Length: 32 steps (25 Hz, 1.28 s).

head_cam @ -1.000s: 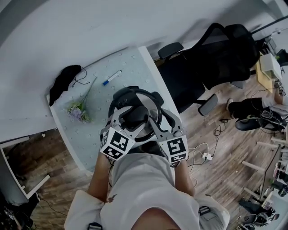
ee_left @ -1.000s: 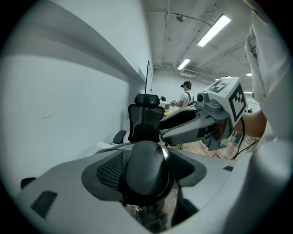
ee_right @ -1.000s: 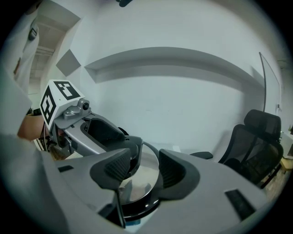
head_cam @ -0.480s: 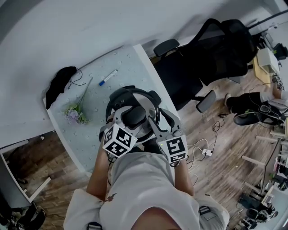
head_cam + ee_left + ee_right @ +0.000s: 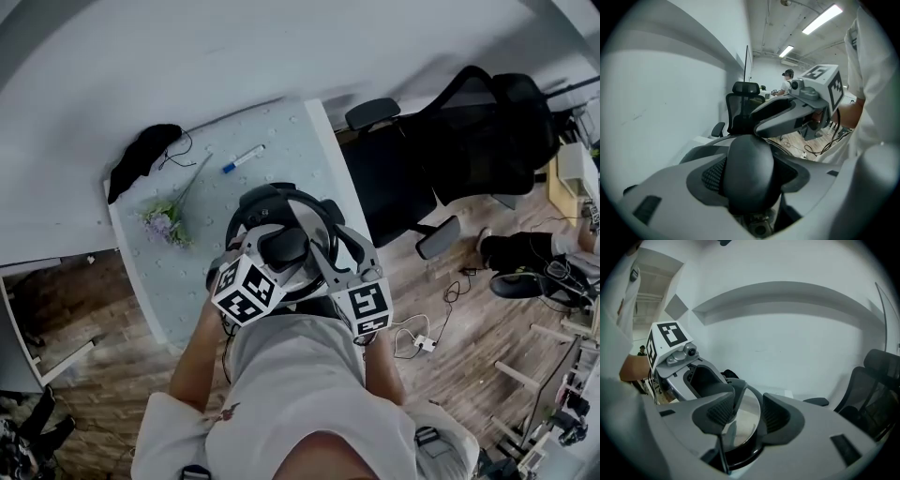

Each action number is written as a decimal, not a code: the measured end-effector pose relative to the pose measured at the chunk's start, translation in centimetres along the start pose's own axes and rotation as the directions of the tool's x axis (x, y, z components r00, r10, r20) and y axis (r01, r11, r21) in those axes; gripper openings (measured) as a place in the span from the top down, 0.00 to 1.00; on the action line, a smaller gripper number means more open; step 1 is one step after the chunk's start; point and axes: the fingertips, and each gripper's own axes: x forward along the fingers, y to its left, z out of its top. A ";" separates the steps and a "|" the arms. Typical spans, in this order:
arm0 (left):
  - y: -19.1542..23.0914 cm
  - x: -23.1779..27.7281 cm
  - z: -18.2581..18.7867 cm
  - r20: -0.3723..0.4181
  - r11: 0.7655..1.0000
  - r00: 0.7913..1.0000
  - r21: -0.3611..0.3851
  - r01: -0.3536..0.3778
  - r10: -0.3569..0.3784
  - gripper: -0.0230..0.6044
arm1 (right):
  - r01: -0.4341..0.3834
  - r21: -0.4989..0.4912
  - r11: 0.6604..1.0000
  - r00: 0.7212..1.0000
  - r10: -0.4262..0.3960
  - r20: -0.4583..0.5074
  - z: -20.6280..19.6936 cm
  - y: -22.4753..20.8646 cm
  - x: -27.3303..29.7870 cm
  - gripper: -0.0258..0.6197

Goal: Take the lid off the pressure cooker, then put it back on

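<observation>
I saw the round dark metal pressure cooker [image 5: 244, 214] standing upright near the front edge of the pale speckled table [image 5: 183, 277]. Its shiny steel lid [image 5: 746, 420] sat flat on top, and the black dome-shaped knob [image 5: 750, 173] rose from the lid's middle.

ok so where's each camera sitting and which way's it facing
Head view: on the person's head, facing steeply down at the pressure cooker on the table; arms, shirt show.
Left gripper view: on the left claw, facing its jaws, just closing round the lid's black knob; right claw, shirt show.
Right gripper view: on the right claw, facing the wall; lid between open jaws.
Shared: both gripper views show the other claw.
</observation>
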 end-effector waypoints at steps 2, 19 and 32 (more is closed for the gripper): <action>0.1 0.0 -0.1 -0.001 1.000 1.000 -0.003 -0.001 0.001 0.52 | -0.016 -0.007 1.000 1.000 0.016 0.003 0.1 -0.1 0.3 0.66; 0.0 -0.1 -0.2 -0.017 0.997 0.998 0.049 0.060 -0.059 0.53 | -0.029 -0.013 0.999 1.000 0.029 -0.001 0.3 0.0 0.8 0.66; -0.5 -0.3 -0.3 -0.036 0.967 0.981 0.164 0.193 -0.190 0.53 | 0.042 0.016 0.999 0.999 -0.042 -0.027 -0.3 -0.4 0.5 0.66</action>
